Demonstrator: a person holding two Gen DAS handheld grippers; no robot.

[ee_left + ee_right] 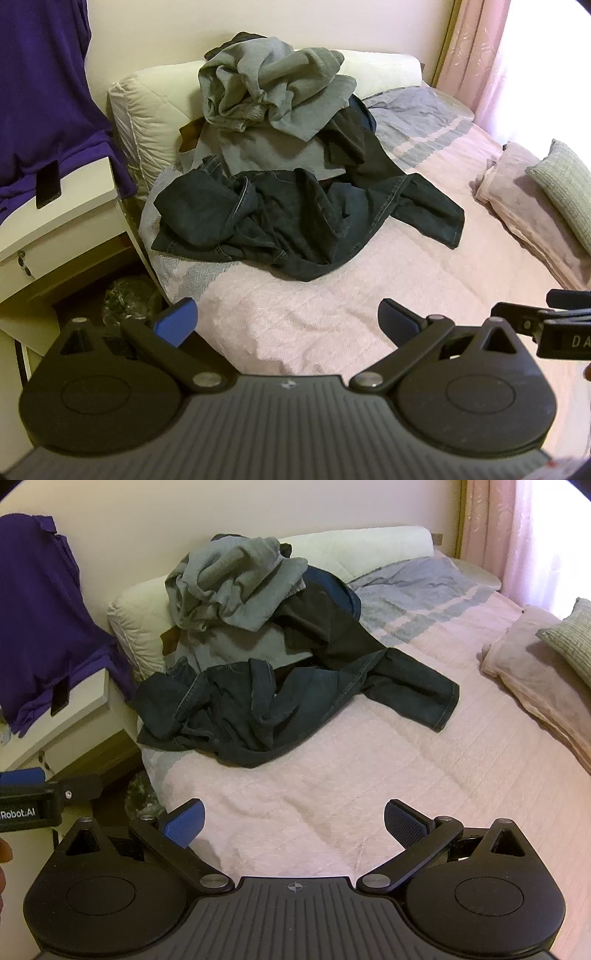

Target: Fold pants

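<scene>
Both the left gripper (286,319) and right gripper (293,821) had jaws spread wide and empty, while the crumpled dark jeans (295,221), mid-frame on the bed (369,280), looked heavy, limp, best pinched at the waistband.

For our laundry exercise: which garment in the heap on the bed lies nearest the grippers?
The dark blue jeans, crumpled at the heap's front edge; the grey garment sits on top, farther back.

Left gripper (26,805) body, at nine o'clock, reads "Robot.AI"; right gripper (565,332) body, at three o'clock, shows "DA", cut off.
</scene>
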